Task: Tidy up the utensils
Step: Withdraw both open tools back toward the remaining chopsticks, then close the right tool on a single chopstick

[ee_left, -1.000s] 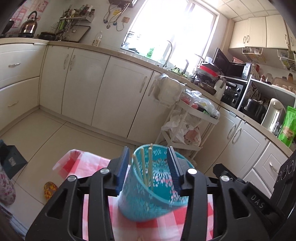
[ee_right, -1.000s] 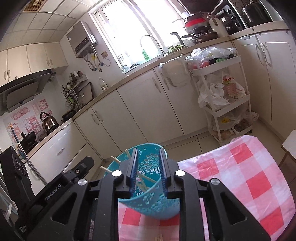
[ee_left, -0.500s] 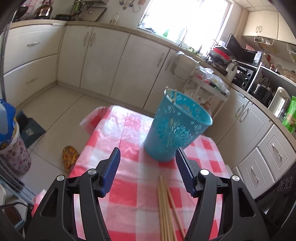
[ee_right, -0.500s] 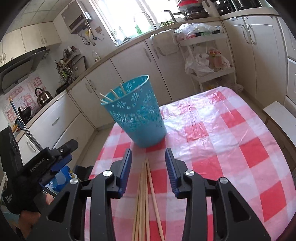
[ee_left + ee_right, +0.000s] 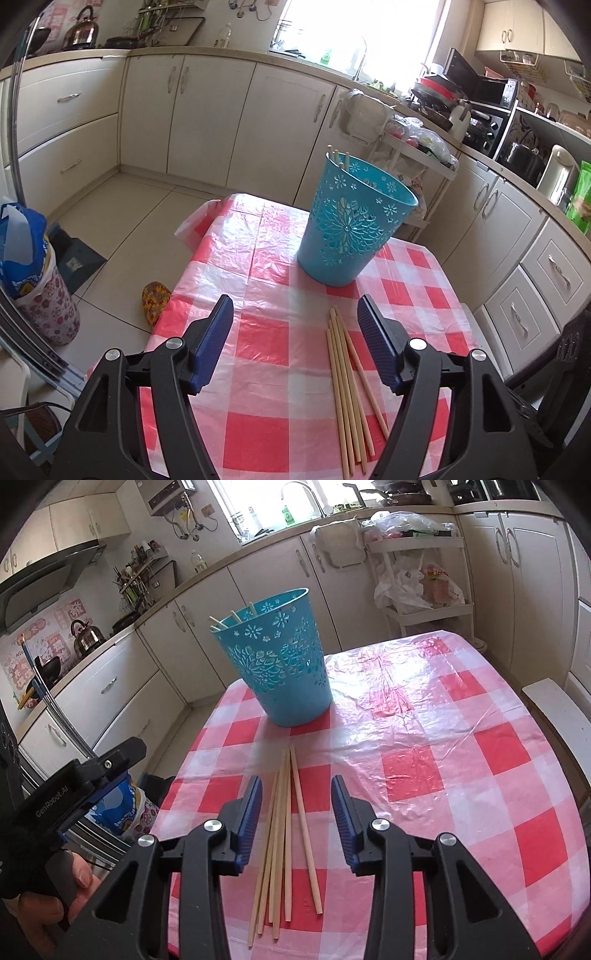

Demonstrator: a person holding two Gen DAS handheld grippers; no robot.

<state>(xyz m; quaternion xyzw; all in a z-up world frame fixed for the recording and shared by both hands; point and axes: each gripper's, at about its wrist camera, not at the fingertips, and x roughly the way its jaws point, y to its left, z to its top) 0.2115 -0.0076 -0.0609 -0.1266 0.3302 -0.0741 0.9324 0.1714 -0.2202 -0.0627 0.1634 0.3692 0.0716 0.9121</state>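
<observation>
Now both the left gripper (image 5: 294, 334) and right gripper (image 5: 296, 814) hover released above chopsticks (image 5: 282, 834), the left widening.

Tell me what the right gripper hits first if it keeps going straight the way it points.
Most likely the loose chopsticks lying on the checked tablecloth; they sit between the right gripper's open fingers. The blue basket stands farther on. Depth is uncertain.

Your loose pale wooden chopsticks (image 5: 349, 391) cut off at the bottom edge, lower ends of the sticks inside the teal perforated plastic basket (image 5: 275, 664) hidden, wall stickers' print unreadable.
</observation>
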